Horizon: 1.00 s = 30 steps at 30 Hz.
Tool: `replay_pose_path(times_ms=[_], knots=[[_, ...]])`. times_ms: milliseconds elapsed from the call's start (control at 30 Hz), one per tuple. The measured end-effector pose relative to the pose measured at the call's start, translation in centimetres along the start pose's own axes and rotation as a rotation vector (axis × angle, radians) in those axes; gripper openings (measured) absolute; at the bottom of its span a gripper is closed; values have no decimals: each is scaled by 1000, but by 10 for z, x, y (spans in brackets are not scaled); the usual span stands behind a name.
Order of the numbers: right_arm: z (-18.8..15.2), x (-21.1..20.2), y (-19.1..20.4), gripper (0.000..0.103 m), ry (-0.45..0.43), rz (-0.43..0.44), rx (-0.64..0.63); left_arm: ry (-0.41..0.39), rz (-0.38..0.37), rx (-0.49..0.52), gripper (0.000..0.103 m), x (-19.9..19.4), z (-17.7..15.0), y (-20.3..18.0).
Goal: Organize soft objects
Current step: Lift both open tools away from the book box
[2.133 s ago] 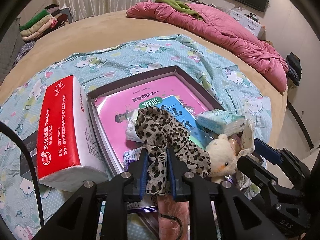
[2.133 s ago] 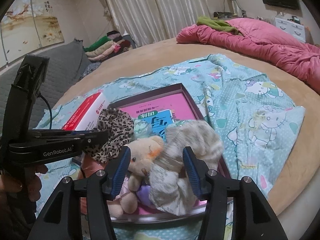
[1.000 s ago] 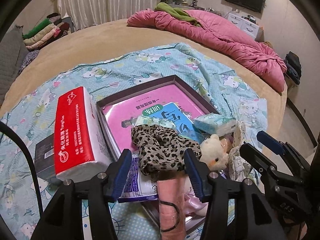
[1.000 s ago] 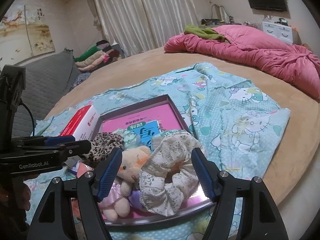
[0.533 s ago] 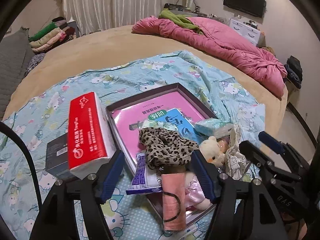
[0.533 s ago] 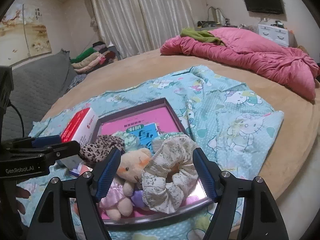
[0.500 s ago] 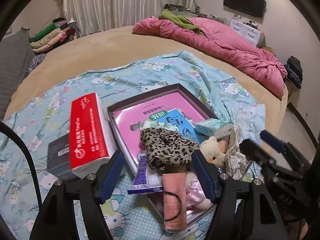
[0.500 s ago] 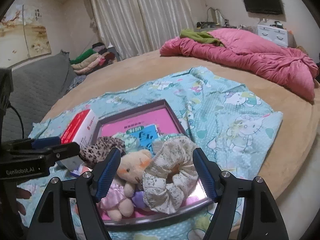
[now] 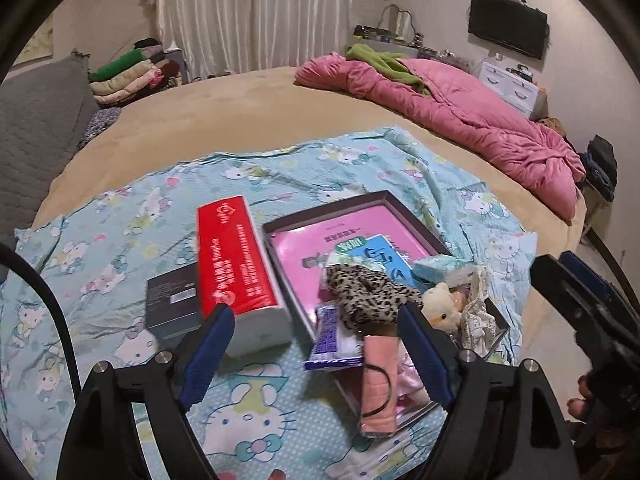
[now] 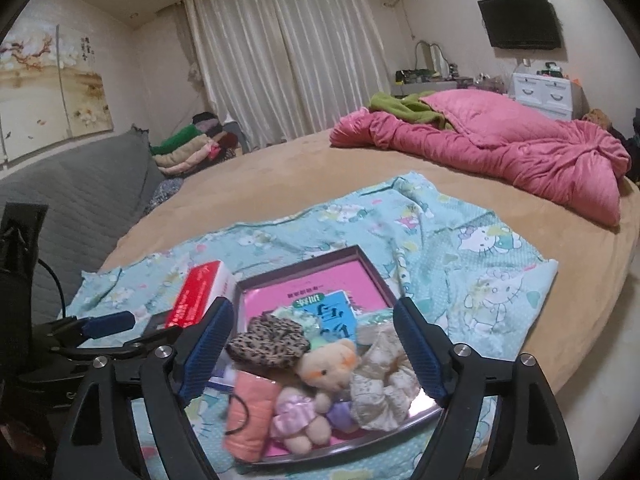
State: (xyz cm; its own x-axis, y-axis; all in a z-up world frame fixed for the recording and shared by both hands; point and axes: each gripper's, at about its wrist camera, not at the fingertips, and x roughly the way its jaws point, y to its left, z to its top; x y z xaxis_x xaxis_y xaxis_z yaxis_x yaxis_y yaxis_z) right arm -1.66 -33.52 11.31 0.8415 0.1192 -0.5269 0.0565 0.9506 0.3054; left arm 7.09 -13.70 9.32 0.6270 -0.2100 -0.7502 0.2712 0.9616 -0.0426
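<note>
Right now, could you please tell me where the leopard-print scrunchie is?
In both wrist views the leopard-print scrunchie lies in the tray, at its near left, beside the small teddy bear and above the pink roll.

Left gripper (image 9: pixel 316 356): jaws spread wide, holding nothing. Right gripper (image 10: pixel 314 350): jaws likewise spread wide (blue pads facing inward), holding nothing, positioned alongside the left.

Two scrunchies (image 10: pixel 269 342) (image 10: pixel 382 380), one teddy bear (image 10: pixel 320 384)

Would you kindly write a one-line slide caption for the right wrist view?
Open right tool above a tray holding a leopard scrunchie, teddy and floral scrunchie.
</note>
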Motion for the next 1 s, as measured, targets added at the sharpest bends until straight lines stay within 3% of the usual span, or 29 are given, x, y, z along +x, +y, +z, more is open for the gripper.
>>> replay_pose_path(times_ms=[433,633,1000], knots=[[-16,-27,42,86,58,-59,-53,2,33,-44,84,-34,-25,23],[-36,-40,47,86,63,-81,-87,27,41,-90,84,-40,-55,30],[-67,-51,40,86,101,-98,-121,69,52,-67,84,-49,-93,17]])
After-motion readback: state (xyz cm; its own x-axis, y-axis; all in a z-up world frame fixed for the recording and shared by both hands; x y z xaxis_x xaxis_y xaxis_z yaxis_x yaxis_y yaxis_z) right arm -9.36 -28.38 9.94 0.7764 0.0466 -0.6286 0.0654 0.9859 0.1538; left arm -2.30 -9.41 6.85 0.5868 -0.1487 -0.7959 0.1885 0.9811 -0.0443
